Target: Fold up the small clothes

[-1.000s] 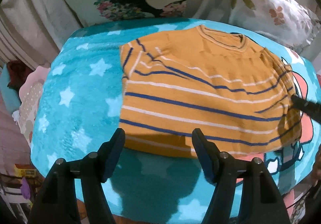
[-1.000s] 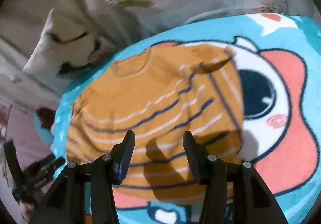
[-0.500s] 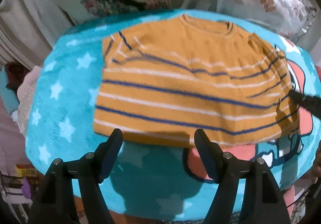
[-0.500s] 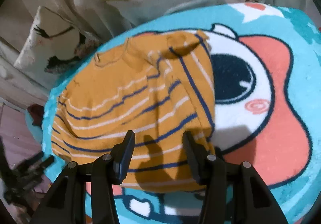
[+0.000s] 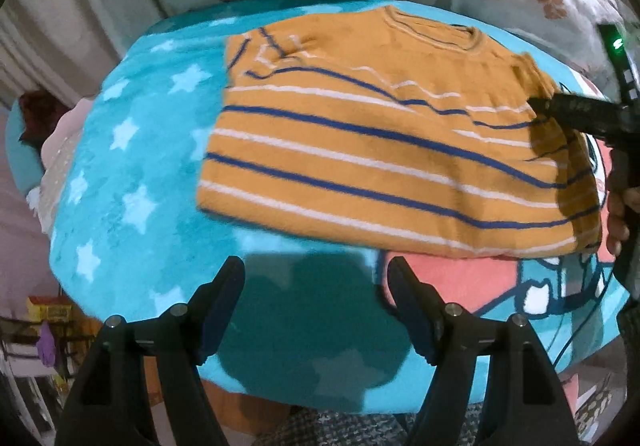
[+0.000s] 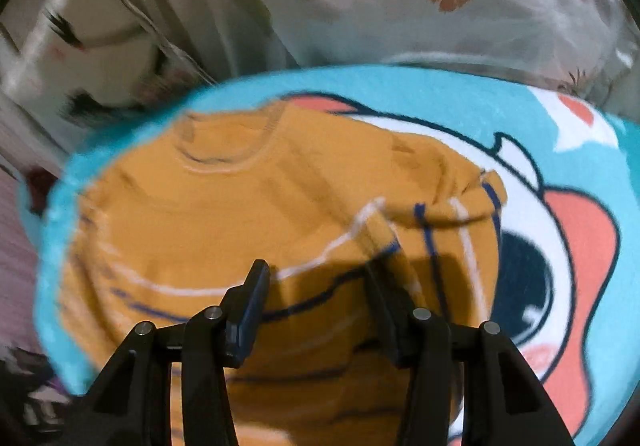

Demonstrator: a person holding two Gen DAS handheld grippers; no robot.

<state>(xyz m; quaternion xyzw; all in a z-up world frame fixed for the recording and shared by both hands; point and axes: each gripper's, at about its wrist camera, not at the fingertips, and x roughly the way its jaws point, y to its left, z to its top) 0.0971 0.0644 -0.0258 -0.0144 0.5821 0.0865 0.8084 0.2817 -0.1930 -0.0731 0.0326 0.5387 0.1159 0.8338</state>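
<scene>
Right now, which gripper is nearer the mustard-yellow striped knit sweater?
Right. The right gripper hangs directly over the mustard-yellow striped knit sweater, jaws open. The left gripper, also open, hangs short of its near hem, over the turquoise star-print blanket.

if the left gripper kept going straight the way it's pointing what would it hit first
Most likely the bare blue star blanket, just short of the near hem of the orange striped sweater. The open left gripper holds nothing, though depth is hard to judge.
</scene>
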